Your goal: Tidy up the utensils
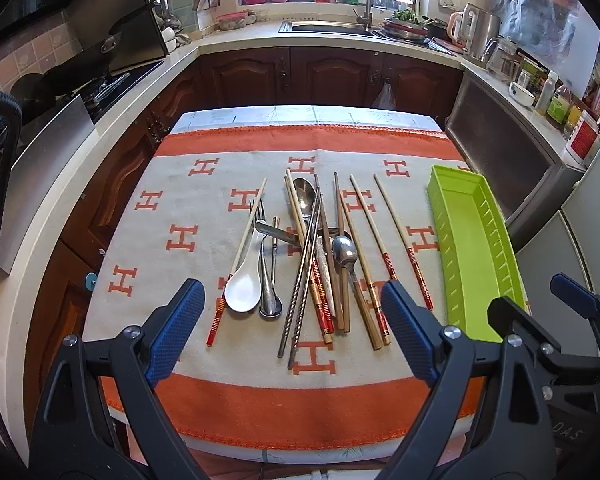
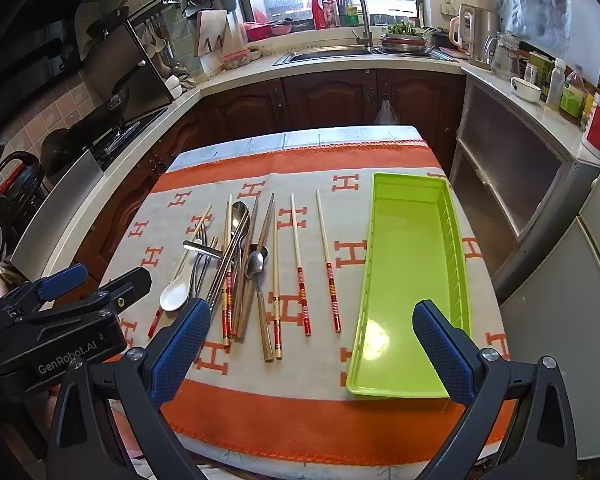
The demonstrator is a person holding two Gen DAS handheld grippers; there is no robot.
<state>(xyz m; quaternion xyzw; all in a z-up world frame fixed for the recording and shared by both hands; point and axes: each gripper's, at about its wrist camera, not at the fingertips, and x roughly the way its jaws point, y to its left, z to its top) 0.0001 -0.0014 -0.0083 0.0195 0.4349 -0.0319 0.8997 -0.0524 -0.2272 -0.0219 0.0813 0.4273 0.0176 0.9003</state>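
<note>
A pile of utensils lies on the orange and grey cloth: a white ceramic spoon (image 1: 242, 286), metal spoons (image 1: 345, 254), a fork (image 1: 261, 216), metal chopsticks (image 1: 304, 280) and several wooden chopsticks (image 1: 404, 240). A lime green tray (image 1: 472, 256) lies empty to their right; it also shows in the right wrist view (image 2: 412, 280). My left gripper (image 1: 292, 312) is open and empty, above the near end of the pile. My right gripper (image 2: 312, 328) is open and empty, between the chopsticks (image 2: 328, 268) and the tray. The white spoon (image 2: 175, 295) lies left of it.
The small table's cloth edge (image 1: 284, 432) is close below me. Kitchen counters surround it: a stove (image 1: 112, 80) to the left, a sink (image 1: 328, 26) at the back, bottles and a bowl (image 1: 522, 94) to the right. A fridge (image 2: 580, 300) stands close at the right.
</note>
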